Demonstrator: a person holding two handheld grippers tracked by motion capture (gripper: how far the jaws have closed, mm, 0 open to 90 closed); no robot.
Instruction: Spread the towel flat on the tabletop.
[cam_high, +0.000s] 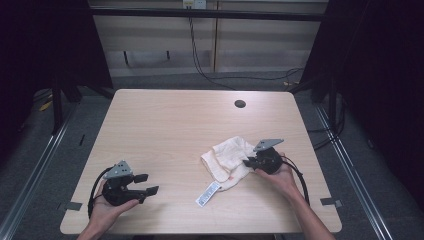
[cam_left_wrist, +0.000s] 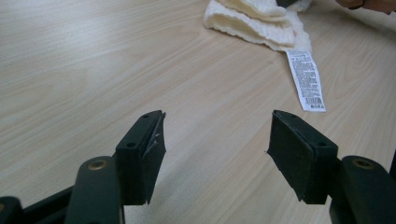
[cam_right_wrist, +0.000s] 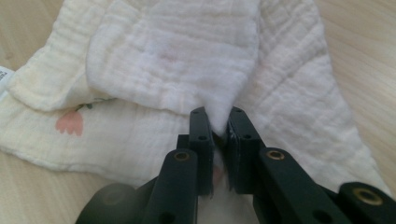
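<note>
A crumpled cream cloth (cam_high: 227, 159) with a small pink print lies on the right half of the table, partly folded over itself. Its long white care label (cam_high: 208, 193) sticks out toward the front edge. My right gripper (cam_high: 248, 162) is at the cloth's right edge, shut on a fold of the cloth (cam_right_wrist: 177, 65); the fabric is pinched between the jaws (cam_right_wrist: 219, 126). My left gripper (cam_high: 147, 183) rests near the front left of the table, open, nothing between its fingers (cam_left_wrist: 217, 140). It points toward the cloth (cam_left_wrist: 254, 21) and label (cam_left_wrist: 306, 79), well short of them.
The light wood table (cam_high: 175, 125) has a round cable hole (cam_high: 240, 104) near its far edge. Black cables run along the floor behind the table. Metal rails flank the table on both sides.
</note>
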